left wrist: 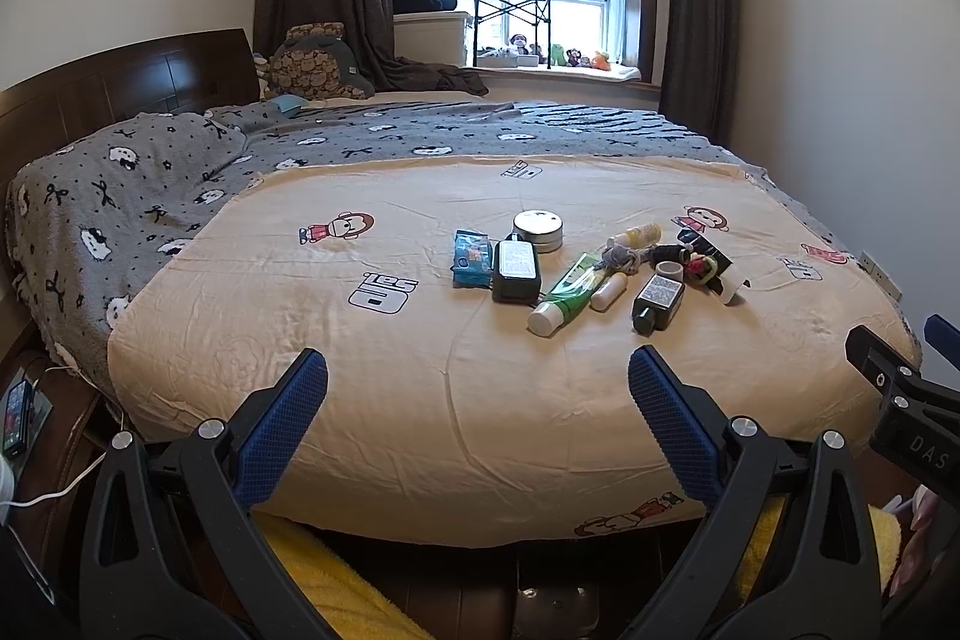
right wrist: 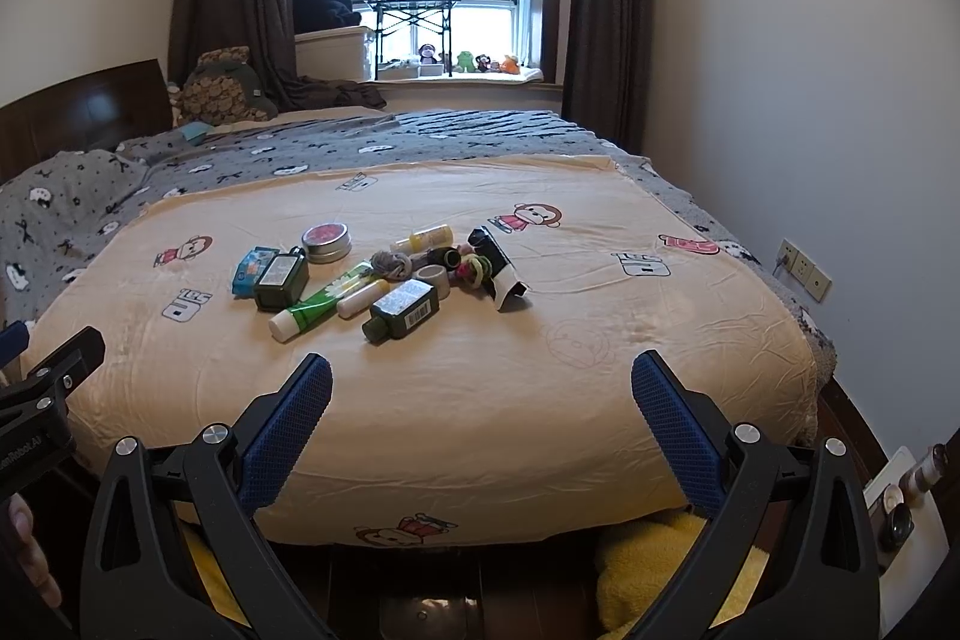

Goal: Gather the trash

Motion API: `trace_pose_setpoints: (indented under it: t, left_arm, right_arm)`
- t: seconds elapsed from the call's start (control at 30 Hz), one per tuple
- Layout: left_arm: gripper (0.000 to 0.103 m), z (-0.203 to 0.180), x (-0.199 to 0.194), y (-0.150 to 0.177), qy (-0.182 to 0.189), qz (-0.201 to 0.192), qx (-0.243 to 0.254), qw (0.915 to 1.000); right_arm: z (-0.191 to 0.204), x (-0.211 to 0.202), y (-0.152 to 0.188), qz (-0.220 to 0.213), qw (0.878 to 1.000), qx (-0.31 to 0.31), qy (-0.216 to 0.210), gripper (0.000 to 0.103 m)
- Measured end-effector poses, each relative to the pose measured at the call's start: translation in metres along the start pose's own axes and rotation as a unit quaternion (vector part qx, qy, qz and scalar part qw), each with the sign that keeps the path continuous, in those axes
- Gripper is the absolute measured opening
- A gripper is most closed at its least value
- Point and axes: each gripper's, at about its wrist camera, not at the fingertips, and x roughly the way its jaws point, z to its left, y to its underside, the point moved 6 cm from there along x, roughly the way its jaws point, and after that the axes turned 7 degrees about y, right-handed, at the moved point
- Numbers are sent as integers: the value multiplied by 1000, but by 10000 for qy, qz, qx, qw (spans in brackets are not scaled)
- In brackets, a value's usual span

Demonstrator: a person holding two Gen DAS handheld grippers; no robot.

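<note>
A cluster of small items lies on the cream blanket (left wrist: 420,400) in the middle of the bed. It holds a green tube (left wrist: 564,289) (right wrist: 321,301), two dark green bottles (left wrist: 657,301) (right wrist: 402,310), a round tin (left wrist: 538,229) (right wrist: 326,241), a blue packet (left wrist: 472,256) (right wrist: 252,268), a yellow bottle (right wrist: 429,238) and a crumpled black wrapper (right wrist: 498,268). My left gripper (left wrist: 477,367) is open and empty, over the bed's near edge. My right gripper (right wrist: 480,370) is open and empty, also short of the cluster. The right gripper's body (left wrist: 900,400) shows in the left wrist view.
A grey patterned blanket (left wrist: 150,196) covers the bed's left and far side. A wooden headboard (left wrist: 120,82) stands at left, a wall (right wrist: 810,100) at right with sockets (right wrist: 804,268). Yellow fabric (right wrist: 648,568) lies on the floor below. A phone (left wrist: 18,415) rests on a nightstand.
</note>
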Motion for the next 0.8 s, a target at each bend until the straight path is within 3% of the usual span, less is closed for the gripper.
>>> trace_pose_setpoints:
  t: [0.23, 0.5, 0.7, 0.8]
  left_arm:
    - [95, 2, 13, 5, 17, 116, 17, 9999]
    - [95, 8, 58, 14, 113, 225, 118, 9996]
    - [95, 8, 99, 16, 8, 315, 497, 9983]
    - [95, 9, 116, 17, 137, 388, 548, 9976]
  right_arm:
    - [-3, 13, 5, 70, 9999, 76, -34, 100]
    - [3, 58, 18, 27, 9997, 37, -260, 100]
    - [21, 101, 17, 244, 9989, 167, -362, 100]
    - [35, 126, 14, 470, 9966, 239, -635, 100]
